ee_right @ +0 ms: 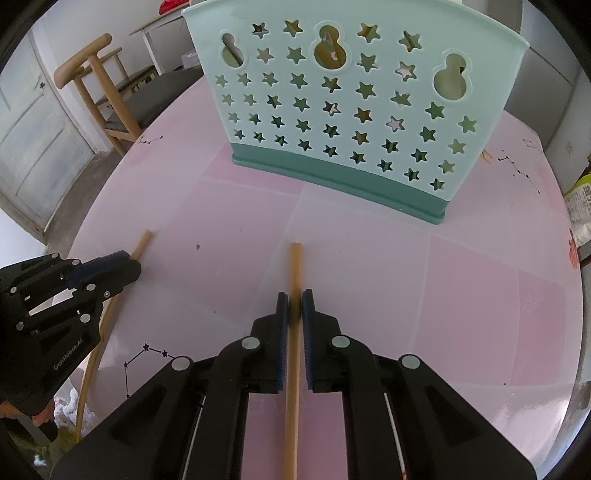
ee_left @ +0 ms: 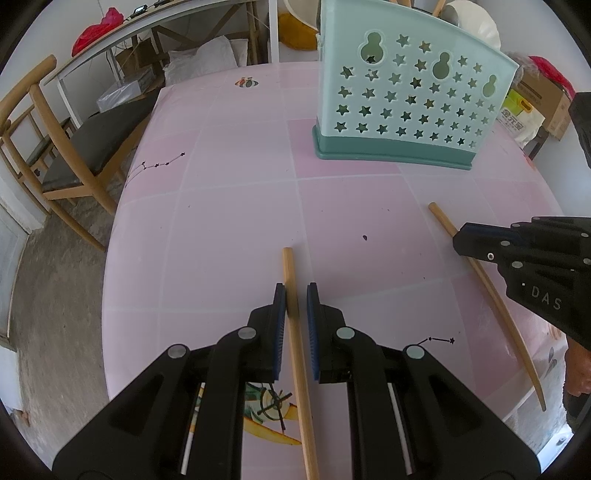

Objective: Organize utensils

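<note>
Two wooden chopsticks are on the pink table. My left gripper (ee_left: 296,291) straddles one chopstick (ee_left: 291,280); the left pad touches it and a narrow gap shows on the right. My right gripper (ee_right: 294,301) is shut on the other chopstick (ee_right: 294,266), which points toward the holder. Each gripper shows in the other's view: the right one (ee_left: 465,242) over its chopstick (ee_left: 441,218), the left one (ee_right: 129,267) over its chopstick (ee_right: 142,242). A mint-green utensil holder (ee_left: 410,99) with star holes stands upright at the far side, also in the right wrist view (ee_right: 347,110).
A wooden chair (ee_left: 62,155) stands left of the table (ee_left: 229,206). A desk with red items (ee_left: 96,33) is behind it. Boxes and bags (ee_left: 532,107) lie at the far right. The table edge curves close on the left.
</note>
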Available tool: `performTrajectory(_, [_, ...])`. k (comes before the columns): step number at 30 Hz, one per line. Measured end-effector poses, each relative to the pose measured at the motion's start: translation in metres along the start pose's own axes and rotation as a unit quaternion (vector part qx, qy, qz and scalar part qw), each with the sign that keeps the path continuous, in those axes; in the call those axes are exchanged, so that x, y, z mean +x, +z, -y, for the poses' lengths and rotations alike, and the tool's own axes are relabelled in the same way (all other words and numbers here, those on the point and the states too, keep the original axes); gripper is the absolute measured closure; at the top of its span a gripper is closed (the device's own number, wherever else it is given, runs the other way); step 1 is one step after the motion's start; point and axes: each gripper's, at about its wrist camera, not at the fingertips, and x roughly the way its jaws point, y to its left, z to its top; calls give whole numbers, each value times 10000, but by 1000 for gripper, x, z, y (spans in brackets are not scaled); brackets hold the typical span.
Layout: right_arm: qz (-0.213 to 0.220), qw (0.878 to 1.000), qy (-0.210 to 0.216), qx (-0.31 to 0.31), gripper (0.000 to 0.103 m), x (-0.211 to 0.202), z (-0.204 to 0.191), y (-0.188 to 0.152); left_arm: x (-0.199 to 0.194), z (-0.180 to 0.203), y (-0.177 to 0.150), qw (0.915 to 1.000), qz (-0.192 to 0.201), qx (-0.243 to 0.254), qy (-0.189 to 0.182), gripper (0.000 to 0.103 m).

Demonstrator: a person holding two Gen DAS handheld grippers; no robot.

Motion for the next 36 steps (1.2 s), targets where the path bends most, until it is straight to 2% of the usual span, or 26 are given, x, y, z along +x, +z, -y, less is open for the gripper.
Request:
performTrajectory(14, [127, 9991, 144, 366, 96, -4, 14, -1, 0, -1, 2, 10000, -26, 76, -28, 93])
performTrajectory(28, [612, 9951, 355, 688, 96, -28, 30, 12, 3, -3, 6, 10000, -30, 68, -53, 93])
performTrajectory(30, [661, 9945, 393, 717, 96, -28, 30, 15, 5, -4, 6, 9999, 56, 95, -33, 97])
performTrajectory(32, [724, 9936, 413, 758, 96, -31, 31, 15, 7, -8, 8, 9999, 109, 65, -107, 98])
performTrajectory(36, [834, 9919, 440, 846, 96, -36, 31, 14, 5, -26, 12, 9978, 225, -299, -549, 98])
